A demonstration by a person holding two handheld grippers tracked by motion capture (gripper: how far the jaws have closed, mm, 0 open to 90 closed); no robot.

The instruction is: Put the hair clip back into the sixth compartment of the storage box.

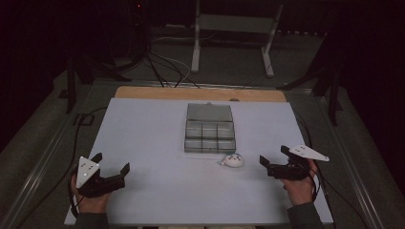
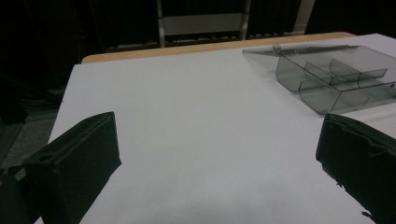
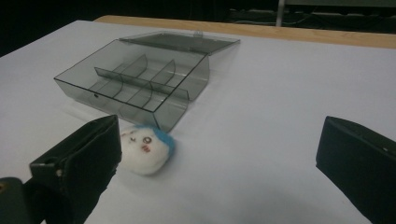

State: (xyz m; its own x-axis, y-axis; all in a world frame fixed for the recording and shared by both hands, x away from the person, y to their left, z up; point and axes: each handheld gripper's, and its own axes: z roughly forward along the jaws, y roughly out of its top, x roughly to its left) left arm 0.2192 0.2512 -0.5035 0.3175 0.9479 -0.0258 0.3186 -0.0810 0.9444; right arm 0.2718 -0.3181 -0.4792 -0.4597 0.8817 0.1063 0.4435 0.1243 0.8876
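Right gripper view has the plush toy (image 3: 145, 151) lower left, soft and light-looking, best pinched across its middle; both grippers gape wide, empty.

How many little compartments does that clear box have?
6: the open smoky clear plastic box holds two rows of three, one row nearer the lid, one nearer the small white plush toy with blue top.

Plush toy (image 3: 145, 148): from my right gripper view its left side sits behind the near left jaw; face print too small for me to read in the high view
Compartment box (image 2: 334, 79): cut off by the right edge in my left gripper view
Box contents: I cannot tell through the smoky walls
Forearms: cut by the near edge in the high view
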